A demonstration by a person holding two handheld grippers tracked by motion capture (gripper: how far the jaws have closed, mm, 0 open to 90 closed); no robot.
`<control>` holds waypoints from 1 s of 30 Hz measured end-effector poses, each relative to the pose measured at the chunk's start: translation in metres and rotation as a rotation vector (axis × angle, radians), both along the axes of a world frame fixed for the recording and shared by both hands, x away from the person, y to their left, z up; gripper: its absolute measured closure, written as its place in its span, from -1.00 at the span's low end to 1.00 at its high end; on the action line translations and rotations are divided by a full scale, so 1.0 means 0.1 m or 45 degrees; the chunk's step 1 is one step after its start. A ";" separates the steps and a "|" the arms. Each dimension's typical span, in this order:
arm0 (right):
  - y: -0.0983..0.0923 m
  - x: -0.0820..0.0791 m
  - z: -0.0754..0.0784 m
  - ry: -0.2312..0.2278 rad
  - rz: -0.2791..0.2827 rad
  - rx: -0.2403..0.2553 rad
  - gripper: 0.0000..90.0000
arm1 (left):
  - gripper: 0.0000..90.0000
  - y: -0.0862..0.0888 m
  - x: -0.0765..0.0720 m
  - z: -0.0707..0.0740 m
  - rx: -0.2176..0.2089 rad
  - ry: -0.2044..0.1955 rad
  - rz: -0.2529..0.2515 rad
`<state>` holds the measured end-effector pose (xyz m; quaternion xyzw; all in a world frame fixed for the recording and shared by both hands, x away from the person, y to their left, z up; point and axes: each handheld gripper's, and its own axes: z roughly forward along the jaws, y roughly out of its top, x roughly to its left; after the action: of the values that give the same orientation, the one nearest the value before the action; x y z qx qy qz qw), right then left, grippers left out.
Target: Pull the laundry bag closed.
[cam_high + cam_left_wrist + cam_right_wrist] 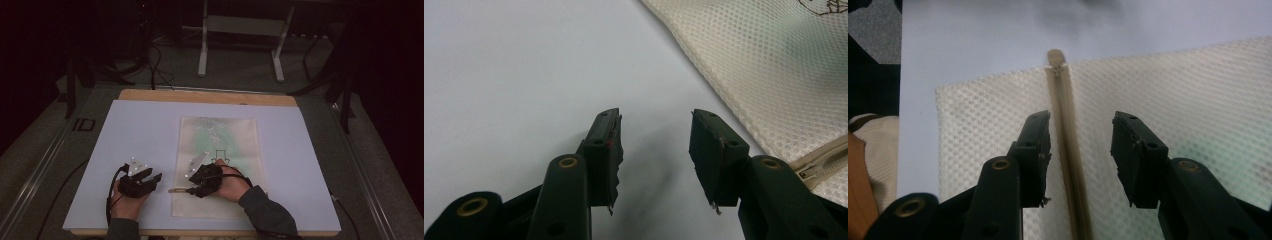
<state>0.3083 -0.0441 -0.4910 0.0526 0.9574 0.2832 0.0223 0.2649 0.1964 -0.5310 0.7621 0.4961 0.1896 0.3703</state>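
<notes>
A cream mesh zipper pouch (220, 140) lies flat on the white board (140, 130), with something green showing through it. Its zipper (1068, 130) runs across the near end and stops at the pouch's left edge (176, 190). My right gripper (194, 188) hovers low over that end, open, and in the right gripper view (1080, 120) its jaws stand either side of the zipper line without gripping it. My left gripper (154, 178) is open just left of the pouch, over bare board. From the left gripper (654, 120) the pouch (764, 65) and a zipper end (821, 162) lie to the right.
The board rests on a wooden table whose far edge (200, 96) shows behind it. Beyond stand white metal frame legs (202, 55) and cables (155, 65) on the floor. Both gripper cables trail off the near edge.
</notes>
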 end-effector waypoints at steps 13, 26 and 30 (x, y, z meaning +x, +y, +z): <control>0.28 -0.02 -0.04 0.019 0.056 -0.006 0.31 | 0.22 0.04 0.00 0.02 -0.010 -0.008 0.010; 0.51 -0.02 -0.07 0.037 0.088 -0.004 0.39 | 0.22 0.12 -0.01 0.04 -0.032 -0.025 0.045; 0.57 0.00 -0.07 0.047 0.091 -0.009 0.47 | 0.22 0.14 -0.01 0.05 -0.036 -0.028 0.052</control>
<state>0.3085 0.0132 -0.4982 0.0234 0.9599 0.2793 -0.0051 0.2639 0.2104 -0.5264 0.7444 0.5100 0.1985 0.3826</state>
